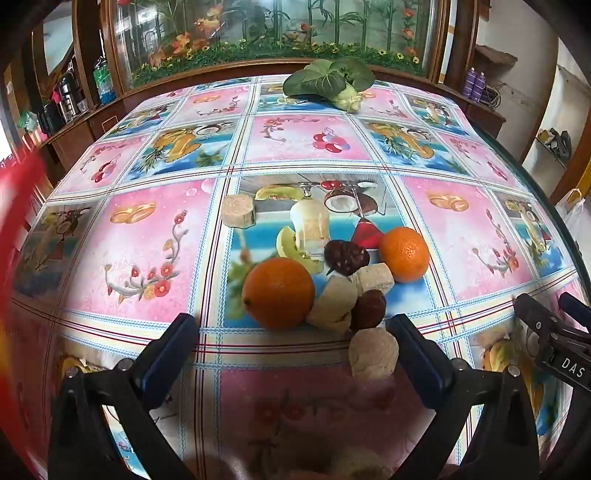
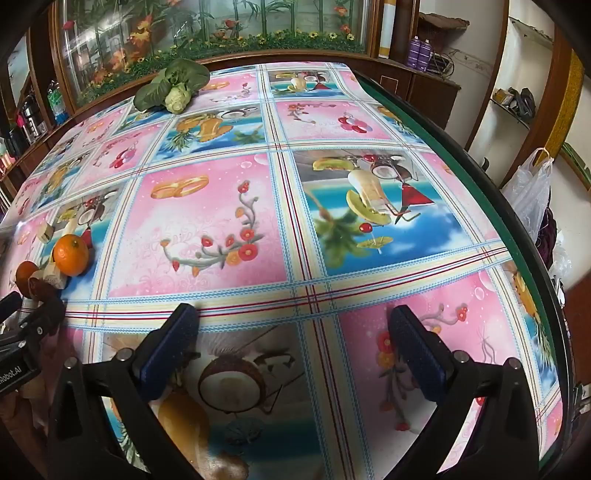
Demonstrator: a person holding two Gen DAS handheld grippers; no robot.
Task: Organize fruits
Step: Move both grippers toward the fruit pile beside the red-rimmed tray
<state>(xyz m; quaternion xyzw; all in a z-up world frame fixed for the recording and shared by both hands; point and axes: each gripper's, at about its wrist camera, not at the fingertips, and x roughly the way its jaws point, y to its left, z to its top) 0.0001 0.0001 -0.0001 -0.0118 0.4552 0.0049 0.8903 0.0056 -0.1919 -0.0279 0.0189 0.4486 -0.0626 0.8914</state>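
In the left wrist view a cluster lies on the patterned tablecloth: a near orange (image 1: pixel 279 292), a far orange (image 1: pixel 405 254), two dark red dates (image 1: pixel 346 257) (image 1: pixel 368 308) and several beige chunks (image 1: pixel 373 353), one apart at the back (image 1: pixel 239 211). My left gripper (image 1: pixel 293 328) is open, just short of the cluster, with the nearest beige chunk by its right finger. My right gripper (image 2: pixel 293 321) is open and empty over bare cloth; the cluster, with one orange (image 2: pixel 71 254), sits at its far left. The right gripper also shows in the left wrist view (image 1: pixel 546 314).
A leafy green vegetable (image 1: pixel 332 81) lies at the table's far edge. A cabinet with a painted glass panel (image 1: pixel 273 33) stands behind. The table's dark rim (image 2: pixel 509 229) curves on the right, with a plastic bag (image 2: pixel 532 192) beyond it.
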